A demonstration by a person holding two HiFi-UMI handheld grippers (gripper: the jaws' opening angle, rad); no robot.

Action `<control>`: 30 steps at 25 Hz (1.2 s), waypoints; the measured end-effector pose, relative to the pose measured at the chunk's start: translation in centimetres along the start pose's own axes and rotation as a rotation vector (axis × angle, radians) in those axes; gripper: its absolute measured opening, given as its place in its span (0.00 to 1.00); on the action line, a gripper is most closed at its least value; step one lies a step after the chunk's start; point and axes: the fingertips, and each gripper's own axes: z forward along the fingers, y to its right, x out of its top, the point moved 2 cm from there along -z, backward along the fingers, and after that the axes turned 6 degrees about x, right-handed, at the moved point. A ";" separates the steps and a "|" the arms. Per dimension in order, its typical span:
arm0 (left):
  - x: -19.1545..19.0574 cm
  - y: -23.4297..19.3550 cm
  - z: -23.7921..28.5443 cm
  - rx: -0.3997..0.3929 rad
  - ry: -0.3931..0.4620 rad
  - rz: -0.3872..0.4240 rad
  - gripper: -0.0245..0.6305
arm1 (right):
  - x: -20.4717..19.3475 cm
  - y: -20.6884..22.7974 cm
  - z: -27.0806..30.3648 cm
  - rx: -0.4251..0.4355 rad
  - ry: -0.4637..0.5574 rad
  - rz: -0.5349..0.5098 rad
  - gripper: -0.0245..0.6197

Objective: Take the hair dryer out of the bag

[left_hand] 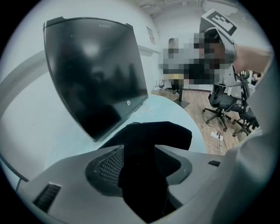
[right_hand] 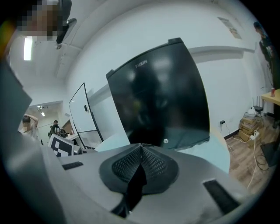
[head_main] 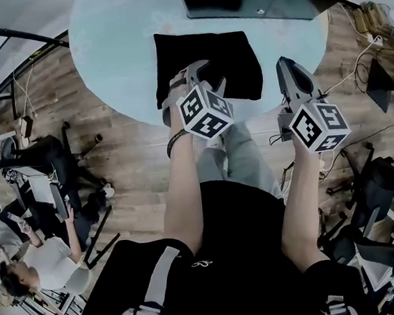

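Now the left tongs gape above the bag on the surface, the right tongs closed together on nothing.

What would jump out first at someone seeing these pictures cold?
A black bag lies on the round pale-blue table, with the left gripper over its near edge, jaws open. The right gripper, jaws together and empty, hangs at the table's right edge, and a dark monitor stands at the far side.
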 end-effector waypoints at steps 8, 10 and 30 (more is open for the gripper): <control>-1.1 0.8 4.0 -0.014 -0.113 0.031 0.41 | -0.3 2.6 2.9 0.002 -0.045 0.022 0.04; -1.0 1.0 4.5 -0.019 -0.124 0.045 0.40 | -0.6 3.1 3.4 0.003 -0.055 0.029 0.04; 0.3 -5.8 0.8 0.119 -0.035 -0.221 0.06 | -5.9 3.5 4.7 0.044 -0.241 0.050 0.04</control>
